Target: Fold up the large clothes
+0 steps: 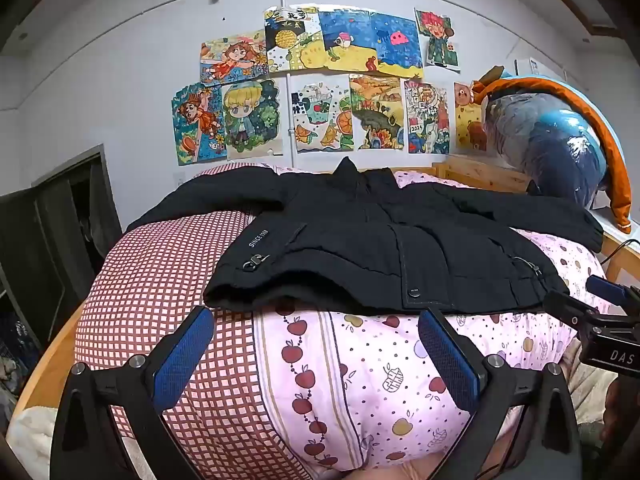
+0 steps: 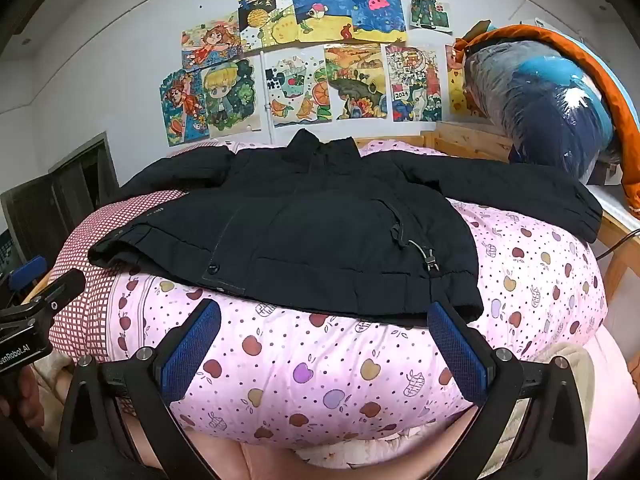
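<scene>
Black and padded, the jacket lies spread flat on top of a puffy quilt, front side up, collar toward the wall and hem toward the person holding the tools. Both sleeves stretch out sideways; the one on the right reaches almost to the quilt's edge. White lettering runs along the left front panel, and a snap button sits low on the placket near the hem. The quilt is pink with an apple print, and a red-and-white checked part covers its left side.

Just short of the hem, the left gripper hangs over the quilt with its blue-padded fingers spread wide and nothing between them. The right gripper hangs beside it, fingers equally wide, their tips close to the lower right hem but not gripping it. In the right wrist view the jacket fills the middle of the quilt. Each camera catches the other tool at its frame edge.

Behind the bed, colourful drawings are taped in two rows to the white wall. A wooden bed frame shows at the far right, and above it sits a bulky bundle wrapped in clear plastic with an orange edge. A dark doorway opens on the left.
</scene>
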Tool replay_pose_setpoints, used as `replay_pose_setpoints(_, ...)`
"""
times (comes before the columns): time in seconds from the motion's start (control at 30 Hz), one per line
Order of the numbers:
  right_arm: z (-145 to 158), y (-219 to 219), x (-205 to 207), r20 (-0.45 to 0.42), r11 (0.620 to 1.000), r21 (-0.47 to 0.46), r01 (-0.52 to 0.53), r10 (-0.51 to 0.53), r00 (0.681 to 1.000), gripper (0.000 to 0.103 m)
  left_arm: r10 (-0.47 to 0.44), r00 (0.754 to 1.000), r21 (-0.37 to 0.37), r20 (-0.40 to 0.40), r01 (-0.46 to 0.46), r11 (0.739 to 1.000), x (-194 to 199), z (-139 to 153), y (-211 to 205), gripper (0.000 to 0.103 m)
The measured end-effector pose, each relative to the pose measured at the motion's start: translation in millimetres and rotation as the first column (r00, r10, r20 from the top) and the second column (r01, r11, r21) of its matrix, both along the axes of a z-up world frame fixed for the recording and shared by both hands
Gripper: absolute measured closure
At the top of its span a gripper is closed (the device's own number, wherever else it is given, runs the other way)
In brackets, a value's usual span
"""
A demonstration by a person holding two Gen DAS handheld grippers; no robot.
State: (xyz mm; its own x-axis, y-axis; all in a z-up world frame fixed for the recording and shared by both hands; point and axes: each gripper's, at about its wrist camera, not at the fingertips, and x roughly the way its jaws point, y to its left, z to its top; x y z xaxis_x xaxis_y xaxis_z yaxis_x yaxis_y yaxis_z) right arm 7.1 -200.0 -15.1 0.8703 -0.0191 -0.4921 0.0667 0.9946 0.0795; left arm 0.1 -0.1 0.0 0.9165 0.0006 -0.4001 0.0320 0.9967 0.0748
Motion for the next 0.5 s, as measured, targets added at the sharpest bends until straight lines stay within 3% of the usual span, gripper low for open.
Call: replay_pose_setpoints(0.5,-0.9,0.8,0.7,-0.002,1.000,0.002,0.000,0.000,1.000,0.001,0.000,1.000,-0.005,0.000,0.000,1.000,-0.1,0.1,0.1,0.000)
